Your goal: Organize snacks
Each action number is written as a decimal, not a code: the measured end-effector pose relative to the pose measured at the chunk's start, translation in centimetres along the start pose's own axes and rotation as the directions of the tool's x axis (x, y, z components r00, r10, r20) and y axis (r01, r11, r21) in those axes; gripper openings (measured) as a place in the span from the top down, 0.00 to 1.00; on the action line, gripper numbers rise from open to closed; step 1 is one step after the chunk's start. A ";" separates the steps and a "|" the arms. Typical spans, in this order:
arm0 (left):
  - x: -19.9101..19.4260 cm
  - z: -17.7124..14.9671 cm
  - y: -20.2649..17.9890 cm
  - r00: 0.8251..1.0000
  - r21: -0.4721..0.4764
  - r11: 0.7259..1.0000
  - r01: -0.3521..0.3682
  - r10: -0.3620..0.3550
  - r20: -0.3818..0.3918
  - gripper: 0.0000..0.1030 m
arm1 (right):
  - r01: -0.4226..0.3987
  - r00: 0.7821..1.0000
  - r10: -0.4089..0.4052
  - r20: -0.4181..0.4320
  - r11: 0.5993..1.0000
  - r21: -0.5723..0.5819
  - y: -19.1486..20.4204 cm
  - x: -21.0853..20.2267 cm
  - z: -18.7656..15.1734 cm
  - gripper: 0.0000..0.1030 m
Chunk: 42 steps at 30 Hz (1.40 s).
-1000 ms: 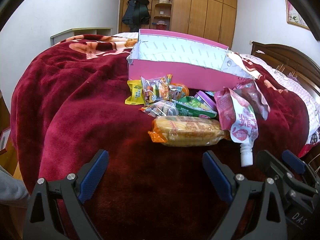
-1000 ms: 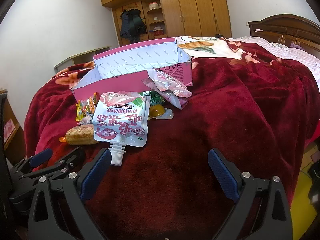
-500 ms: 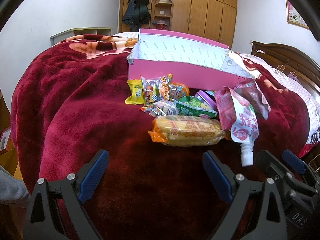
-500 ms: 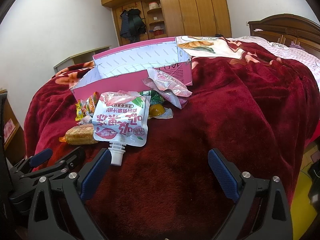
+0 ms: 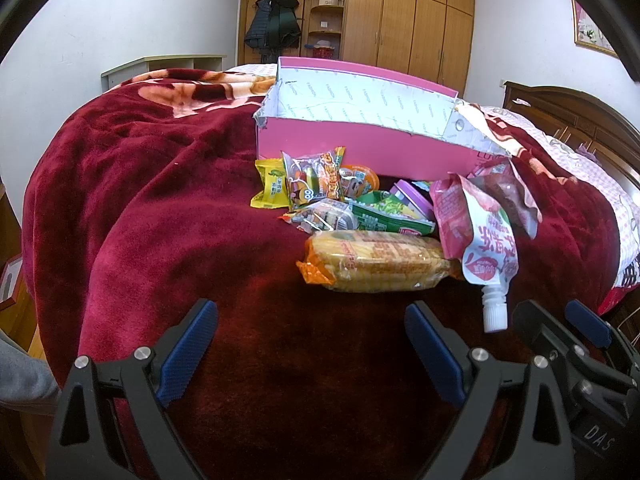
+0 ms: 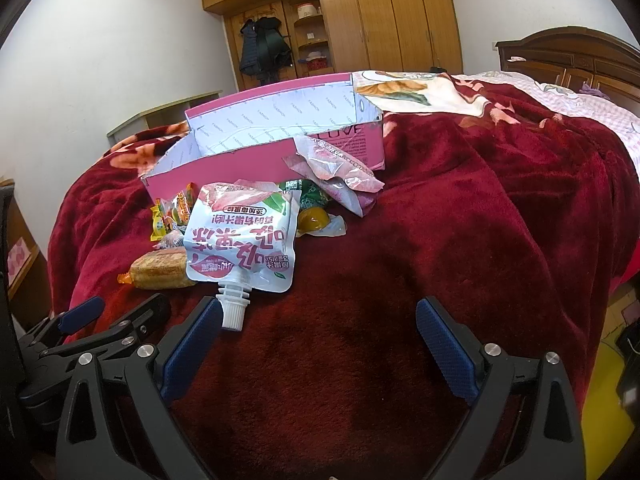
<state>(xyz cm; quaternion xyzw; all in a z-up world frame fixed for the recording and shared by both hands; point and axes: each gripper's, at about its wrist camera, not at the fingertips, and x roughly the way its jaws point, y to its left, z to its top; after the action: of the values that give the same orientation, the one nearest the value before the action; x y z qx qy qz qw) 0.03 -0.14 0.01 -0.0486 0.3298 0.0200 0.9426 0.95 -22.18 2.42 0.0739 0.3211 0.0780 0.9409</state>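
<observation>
A pile of snacks lies on a red blanket in front of an open pink box (image 5: 360, 148) (image 6: 280, 148). Nearest are a yellow corn packet (image 5: 376, 260) (image 6: 160, 274) and a white and pink spouted jelly pouch (image 5: 490, 248) (image 6: 244, 244). Behind them lie a yellow packet (image 5: 272, 188), an orange candy bag (image 5: 316, 178), a green packet (image 5: 384, 218) and a pink foil bag (image 6: 340, 172). My left gripper (image 5: 312, 344) is open and empty, short of the corn packet. My right gripper (image 6: 320, 340) is open and empty, its left finger beside the pouch's spout.
The red blanket (image 5: 160, 200) covers a bed and falls away at the left and near edges. A wooden headboard (image 6: 568, 56) stands at the right. Wardrobes (image 5: 400, 16) line the far wall. Each gripper shows at the edge of the other's view.
</observation>
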 end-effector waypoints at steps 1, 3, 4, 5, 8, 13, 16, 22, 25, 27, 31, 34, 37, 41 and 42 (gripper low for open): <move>0.0 0.0 0.0 1.000 0.000 1.000 0.000 0.000 0.000 0.06 | 0.000 1.000 0.000 0.000 1.000 0.000 0.0 0.0 0.0 0.04; 0.0 0.0 0.0 1.000 0.000 1.000 0.000 0.000 0.000 0.06 | 0.000 1.000 0.000 -0.001 1.000 0.000 0.0 0.0 0.0 0.04; 0.0 0.0 0.0 1.000 0.000 1.000 0.000 0.000 0.000 0.06 | 0.000 1.000 0.000 -0.001 1.000 0.000 0.0 0.0 0.0 0.04; 0.0 0.0 0.0 1.000 0.000 1.000 0.000 0.000 0.000 0.06 | 0.000 1.000 0.000 -0.001 1.000 0.000 0.0 0.0 0.0 0.04; 0.0 0.0 0.0 1.000 0.001 1.000 -0.001 0.001 -0.001 0.06 | 0.000 1.000 0.000 -0.001 1.000 0.000 0.0 0.0 0.0 0.04; 0.0 0.0 0.0 1.000 0.001 1.000 -0.001 0.001 -0.001 0.06 | 0.000 1.000 0.000 -0.001 1.000 0.000 0.0 0.0 0.0 0.04; 0.0 0.0 0.0 1.000 0.001 1.000 -0.001 0.001 -0.001 0.06 | -0.001 1.000 0.001 -0.001 1.000 0.000 0.0 0.0 0.0 0.04; 0.0 0.0 0.0 1.000 0.001 1.000 0.000 0.000 -0.002 0.06 | -0.001 1.000 0.001 -0.001 1.000 0.000 0.0 0.0 0.0 0.04; -0.1 0.0 0.3 1.000 -0.001 1.000 0.004 -0.004 -0.002 0.06 | 0.000 1.000 0.000 -0.002 1.000 0.001 0.0 0.0 0.0 0.04; -0.1 0.0 0.3 1.000 -0.003 1.000 0.008 -0.008 0.000 0.06 | -0.001 1.000 0.001 -0.002 1.000 0.001 0.0 -0.1 0.0 0.04; -0.3 -0.1 0.4 1.000 -0.002 1.000 0.013 -0.013 0.000 0.06 | -0.001 1.000 0.001 0.000 1.000 0.003 0.0 -0.1 0.1 0.04; -0.2 -0.1 0.5 1.000 -0.001 1.000 0.023 -0.023 0.000 0.06 | -0.002 1.000 0.002 0.002 1.000 0.006 0.0 0.0 0.0 0.04; -0.3 0.0 0.6 0.999 -0.004 0.999 0.043 -0.043 0.000 0.06 | -0.005 1.000 0.005 0.002 1.000 0.005 -0.1 -0.1 0.1 0.04; -0.8 0.4 1.0 0.997 -0.006 0.997 0.071 -0.071 0.007 0.06 | -0.010 1.000 0.010 0.010 1.000 0.000 -0.1 -0.4 0.2 0.04; -1.1 0.5 1.1 0.997 -0.002 0.997 0.072 -0.072 0.014 0.06 | -0.012 1.000 0.012 0.012 1.000 -0.002 -0.1 -0.5 0.3 0.04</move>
<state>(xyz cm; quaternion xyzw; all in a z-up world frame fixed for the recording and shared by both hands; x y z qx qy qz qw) -0.59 1.00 1.01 -0.0616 0.3214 -0.0134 0.9448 0.76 -22.36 2.93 0.0753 0.3152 0.0837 0.9423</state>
